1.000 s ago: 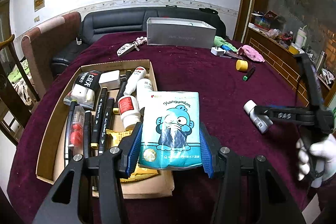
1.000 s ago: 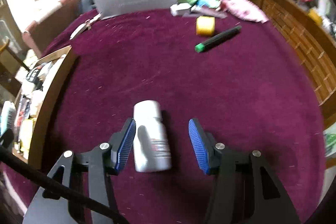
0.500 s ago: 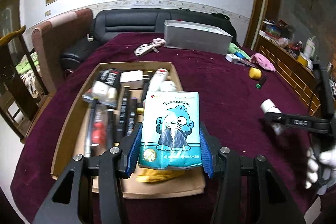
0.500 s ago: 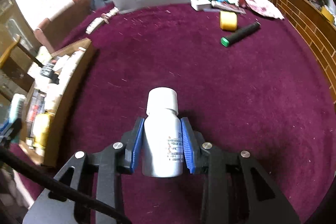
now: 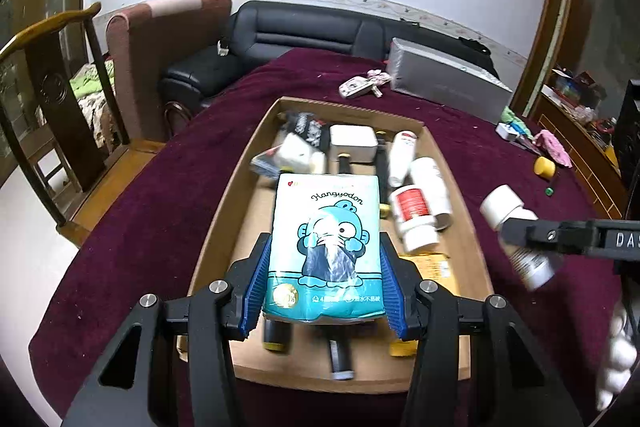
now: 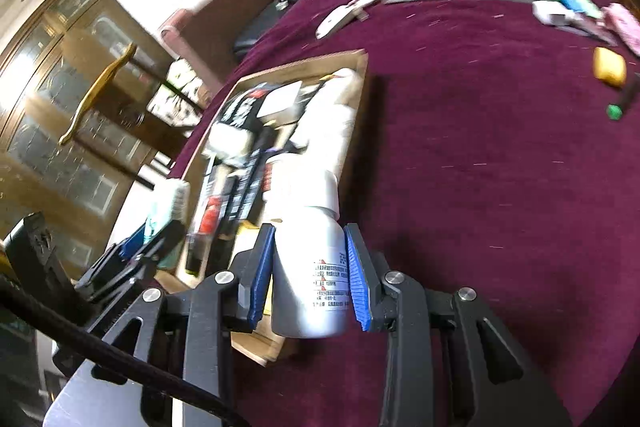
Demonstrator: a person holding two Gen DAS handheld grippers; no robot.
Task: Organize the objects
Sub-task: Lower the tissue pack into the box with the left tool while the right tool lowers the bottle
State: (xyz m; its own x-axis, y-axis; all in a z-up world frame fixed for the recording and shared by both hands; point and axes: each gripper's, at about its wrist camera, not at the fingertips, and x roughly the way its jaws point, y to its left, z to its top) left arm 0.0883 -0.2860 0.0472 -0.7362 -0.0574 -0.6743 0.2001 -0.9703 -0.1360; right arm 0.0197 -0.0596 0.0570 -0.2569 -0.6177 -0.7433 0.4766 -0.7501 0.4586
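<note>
My left gripper (image 5: 324, 267) is shut on a blue-and-white tissue pack (image 5: 326, 227) printed with a cartoon fish, held above the near half of a shallow cardboard tray (image 5: 240, 183). My right gripper (image 6: 310, 239) is shut on a white plastic bottle (image 6: 308, 275) with a white cap, both blue pads pressing its sides. The bottle hangs over the tray's near right corner (image 6: 356, 131). From the left wrist view the bottle (image 5: 506, 205) and the right gripper (image 5: 560, 239) show at the right. In the right wrist view the left gripper (image 6: 148, 239) and its pack (image 6: 172, 203) show at the left.
The tray holds several markers, white bottles (image 5: 412, 219) and a white charger (image 5: 352, 143). On the maroon cloth lie a grey box (image 5: 444, 87), a remote (image 5: 356, 87), a yellow cap (image 6: 610, 67) and a green-tipped marker (image 6: 624, 99). Chairs and a black sofa stand behind.
The right gripper closed on the white bottle, lifted it off the cloth and carried it left to the tray. The left gripper moved further over the tray with the tissue pack.
</note>
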